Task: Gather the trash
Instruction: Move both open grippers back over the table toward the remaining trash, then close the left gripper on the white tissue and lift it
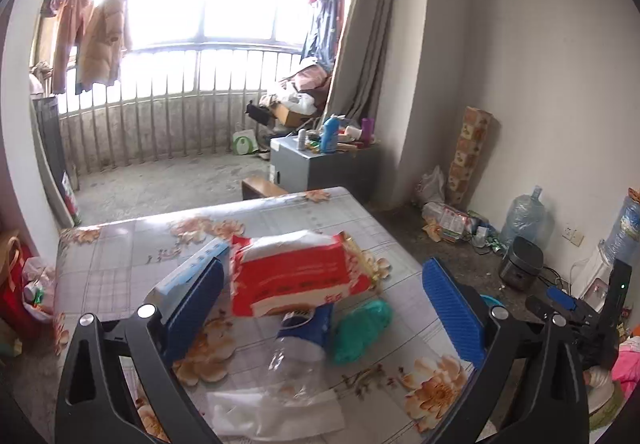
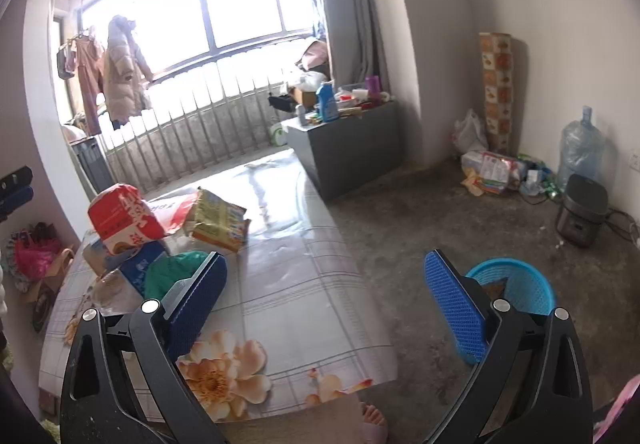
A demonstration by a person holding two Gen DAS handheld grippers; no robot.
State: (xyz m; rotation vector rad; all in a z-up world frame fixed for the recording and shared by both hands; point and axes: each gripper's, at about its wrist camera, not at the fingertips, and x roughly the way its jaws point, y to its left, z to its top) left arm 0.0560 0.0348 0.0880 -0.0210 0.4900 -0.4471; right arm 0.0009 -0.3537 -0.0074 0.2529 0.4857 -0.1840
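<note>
Trash sits in a pile on the flowered tabletop (image 1: 120,264). In the left wrist view, the red wrapper (image 1: 296,272) lies in the middle of the frame, with a green bag (image 1: 362,328), a blue-labelled clear bottle (image 1: 300,336) and a clear plastic sheet (image 1: 272,412) lower down. The left tool (image 1: 324,312) is wide open above them and holds nothing. It looks ready to pick one up, so next it should drop down and close.

In the right wrist view, the right tool (image 2: 326,308) is wide open and empty too. The pile is at the middle left. A blue basket (image 2: 520,288) stands on the floor at the lower right. I cannot tell what is inside.
</note>
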